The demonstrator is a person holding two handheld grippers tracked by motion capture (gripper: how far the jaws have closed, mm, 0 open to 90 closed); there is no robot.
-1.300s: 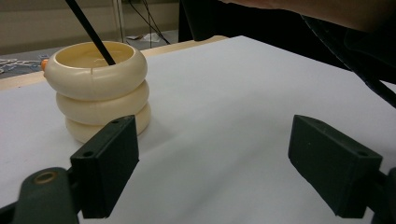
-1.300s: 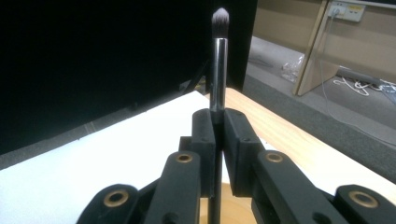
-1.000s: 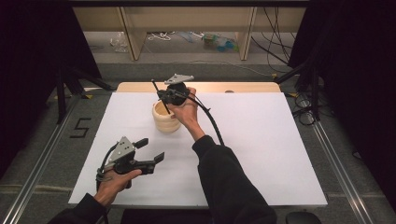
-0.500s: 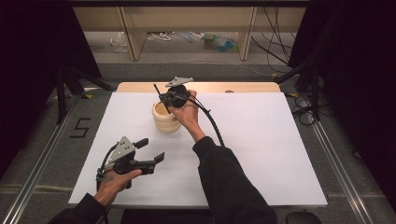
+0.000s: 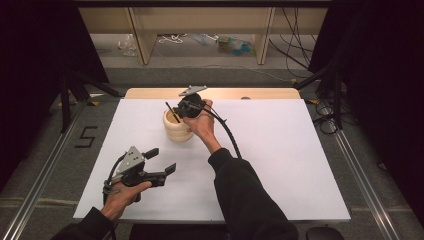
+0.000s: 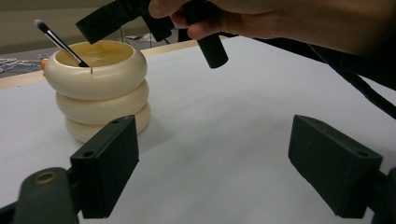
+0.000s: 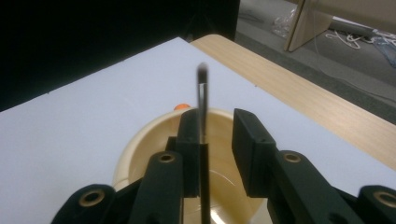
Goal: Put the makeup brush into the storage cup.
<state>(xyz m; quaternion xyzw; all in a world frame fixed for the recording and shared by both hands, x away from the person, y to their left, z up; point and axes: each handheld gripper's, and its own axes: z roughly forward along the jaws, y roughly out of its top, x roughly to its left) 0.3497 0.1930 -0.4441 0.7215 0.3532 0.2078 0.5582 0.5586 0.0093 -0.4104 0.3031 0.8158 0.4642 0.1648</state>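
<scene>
A cream ribbed cup (image 5: 177,131) stands on the white table top, left of centre at the back. A thin black brush (image 5: 172,112) leans out of it, tip up. My right gripper (image 5: 179,111) hovers over the cup's mouth. In the right gripper view (image 7: 219,119) the brush handle (image 7: 203,116) runs along the inner face of one jaw, with a clear gap to the other, so the jaws stand open. My left gripper (image 5: 161,161) rests low at the front left, wide open and holding nothing (image 6: 224,154). From there I see the cup (image 6: 100,88) and brush (image 6: 58,42).
The white sheet (image 5: 280,150) covers most of the table, with a bare wooden strip (image 5: 260,93) along the back edge. Just behind the cup lies a small orange object (image 7: 182,107). Cables and shelf legs stand on the floor beyond.
The right gripper and the brush have sunk slightly toward the cup. The left gripper has stayed where it was.
</scene>
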